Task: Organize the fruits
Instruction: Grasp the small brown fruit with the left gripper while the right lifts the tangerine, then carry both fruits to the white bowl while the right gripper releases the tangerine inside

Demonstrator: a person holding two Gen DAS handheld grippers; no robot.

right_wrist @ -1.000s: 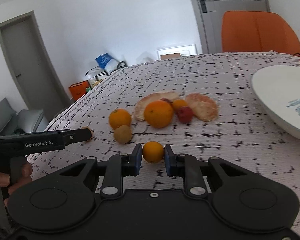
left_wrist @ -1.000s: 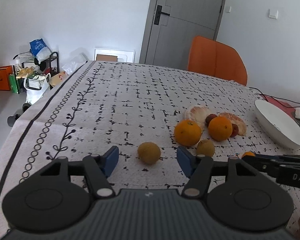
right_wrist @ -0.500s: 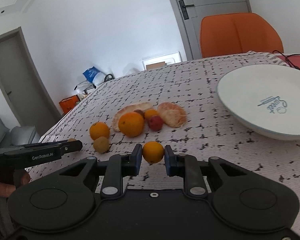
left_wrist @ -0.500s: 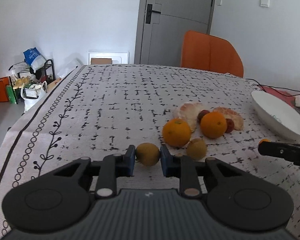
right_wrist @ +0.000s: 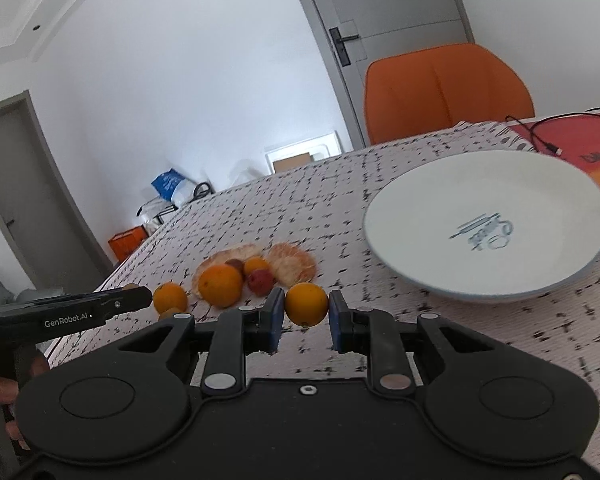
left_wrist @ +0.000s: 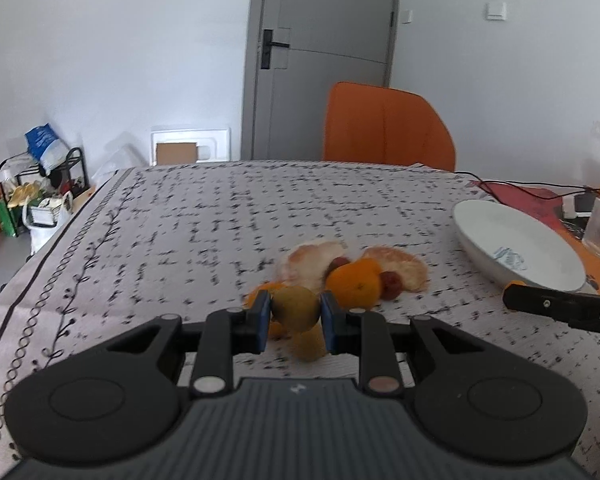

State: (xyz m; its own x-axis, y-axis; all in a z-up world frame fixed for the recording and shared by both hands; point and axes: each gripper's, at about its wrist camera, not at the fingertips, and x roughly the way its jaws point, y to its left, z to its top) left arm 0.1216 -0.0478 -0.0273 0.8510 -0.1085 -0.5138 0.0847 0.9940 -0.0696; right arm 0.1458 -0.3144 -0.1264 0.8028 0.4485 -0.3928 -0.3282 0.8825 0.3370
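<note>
The left gripper (left_wrist: 294, 316) clamps a greenish-brown fruit (left_wrist: 295, 307) above the tablecloth (left_wrist: 180, 232), hiding fruit behind. The right gripper (right_wrist: 305, 314) pinches a small orange (right_wrist: 306, 304) near the white plate (right_wrist: 416, 208); its underside is unseen.

Soft daylight, motion blur, fisheye-bent edges

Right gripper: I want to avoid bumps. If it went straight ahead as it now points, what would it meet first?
Probably the tablecloth. The right gripper, shut on a small orange, points between the fruit pile and the plate; depth is unclear.
</note>
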